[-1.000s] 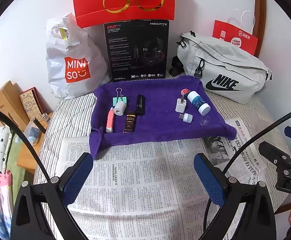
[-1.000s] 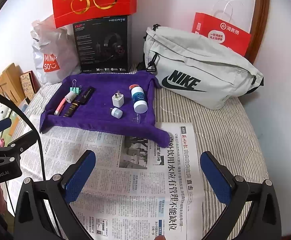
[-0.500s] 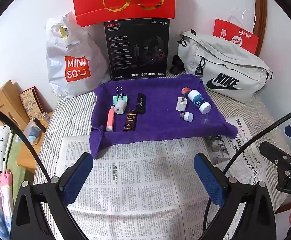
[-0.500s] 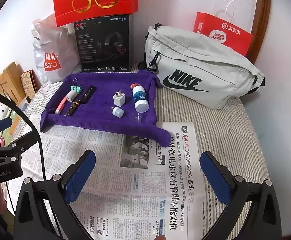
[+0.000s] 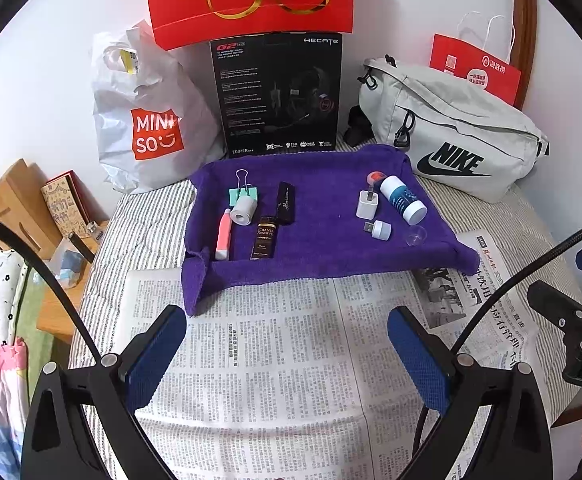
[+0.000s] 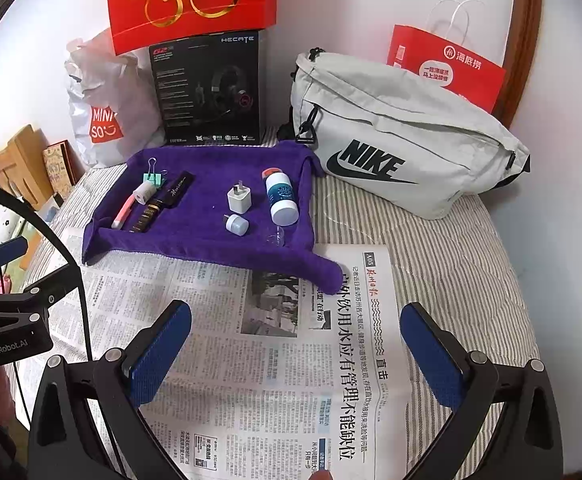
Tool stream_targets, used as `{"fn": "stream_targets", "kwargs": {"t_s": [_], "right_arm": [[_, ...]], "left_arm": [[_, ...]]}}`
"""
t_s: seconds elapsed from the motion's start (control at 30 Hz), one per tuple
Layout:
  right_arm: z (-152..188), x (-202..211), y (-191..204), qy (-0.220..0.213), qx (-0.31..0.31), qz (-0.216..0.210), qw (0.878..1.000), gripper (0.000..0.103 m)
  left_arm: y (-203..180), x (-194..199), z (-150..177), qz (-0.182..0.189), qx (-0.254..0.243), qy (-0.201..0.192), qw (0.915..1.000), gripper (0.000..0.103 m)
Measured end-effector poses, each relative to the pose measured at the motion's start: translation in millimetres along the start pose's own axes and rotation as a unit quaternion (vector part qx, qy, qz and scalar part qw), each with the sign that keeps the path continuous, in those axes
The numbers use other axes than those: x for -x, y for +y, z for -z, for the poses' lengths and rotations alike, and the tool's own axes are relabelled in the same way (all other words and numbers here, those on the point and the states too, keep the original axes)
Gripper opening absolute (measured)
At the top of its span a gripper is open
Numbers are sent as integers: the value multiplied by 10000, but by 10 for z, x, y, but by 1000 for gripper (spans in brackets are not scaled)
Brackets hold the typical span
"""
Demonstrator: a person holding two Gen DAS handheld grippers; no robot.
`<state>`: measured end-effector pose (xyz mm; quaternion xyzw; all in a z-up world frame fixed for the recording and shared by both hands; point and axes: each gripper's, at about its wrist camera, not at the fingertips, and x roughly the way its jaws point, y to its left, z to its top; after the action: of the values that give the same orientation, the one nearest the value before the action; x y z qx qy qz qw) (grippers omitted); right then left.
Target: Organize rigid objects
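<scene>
With both the left gripper (image 5: 287,344) and right gripper (image 6: 296,340) spread wide and empty over the newspaper (image 5: 275,360), the small items lie ahead on the purple towel (image 5: 323,248), where the round white bottle (image 5: 403,200) could roll if nudged.

Grey Nike bag (image 6: 403,136), headset box (image 5: 277,96), Miniso bag (image 5: 143,112) behind newspaper (image 5: 275,360)

Little changes on my screens. In the left wrist view the towel (image 5: 323,248) sits a shade further right than a second ago, and the bottle (image 5: 403,200) and the clip (image 5: 243,192) on it show a slight climb too, so my left gripper (image 5: 285,320) has drifted a touch to its left. The right wrist view slides the same way: the bag (image 6: 411,140) and the charger (image 6: 239,200) edge slightly right, so the right gripper (image 6: 295,312) has drifted left as well.
</scene>
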<state>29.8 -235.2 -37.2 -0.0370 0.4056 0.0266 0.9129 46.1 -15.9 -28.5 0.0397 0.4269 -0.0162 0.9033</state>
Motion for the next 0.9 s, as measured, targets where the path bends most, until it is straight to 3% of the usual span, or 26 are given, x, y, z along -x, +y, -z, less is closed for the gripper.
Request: {"fn": "stream_targets", "kwargs": {"t_s": [0.9], "right_arm": [[8,25,17,-6,24,-32,10000,103]], "left_arm": [[52,43,11,-70,23,-58,10000,102]]}}
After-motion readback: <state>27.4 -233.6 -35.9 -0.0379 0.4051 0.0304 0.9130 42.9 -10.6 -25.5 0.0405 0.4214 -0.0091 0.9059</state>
